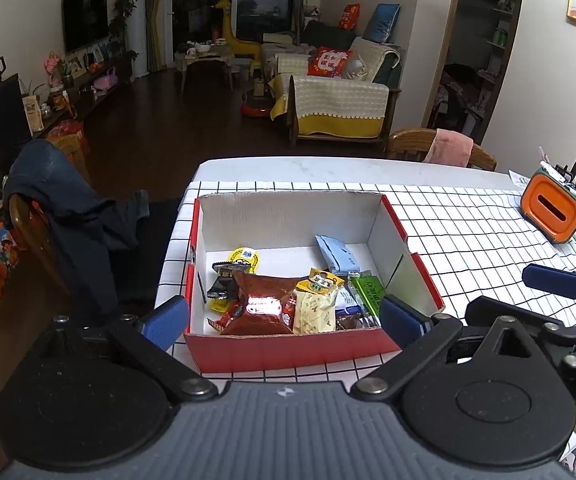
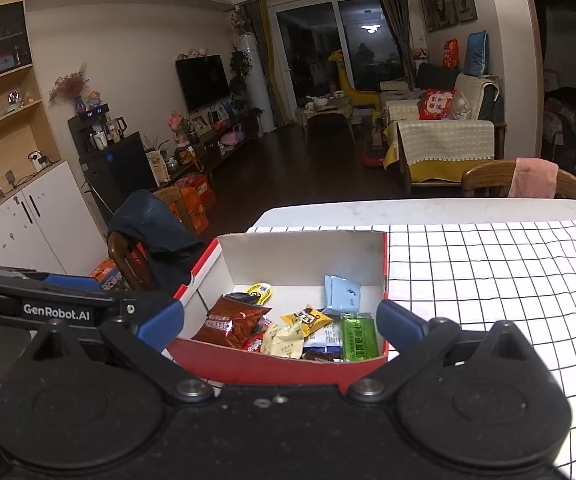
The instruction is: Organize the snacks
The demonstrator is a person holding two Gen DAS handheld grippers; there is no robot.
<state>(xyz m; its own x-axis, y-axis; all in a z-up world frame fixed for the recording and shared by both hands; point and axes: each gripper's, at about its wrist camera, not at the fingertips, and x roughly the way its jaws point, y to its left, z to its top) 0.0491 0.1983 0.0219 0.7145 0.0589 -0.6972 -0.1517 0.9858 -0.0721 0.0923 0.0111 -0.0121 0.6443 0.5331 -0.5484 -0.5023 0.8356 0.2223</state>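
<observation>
Left gripper (image 1: 284, 318) hangs with jaws wide and nothing between the pads; the red box (image 1: 288, 350) sits straight ahead and below it on the checked tablecloth (image 1: 467, 240). The snacks — red foil bag (image 1: 258, 306), cream packet (image 1: 315, 312), green bar (image 1: 367, 294) — lie heaped toward the box's near wall. The box's long axis runs away from both grippers. Right gripper (image 2: 280, 326) likewise gapes empty, the box ahead and slightly left. Both look about equally near; the tablecloth looks bare of loose snacks, so sorting seems nearly finished.
</observation>
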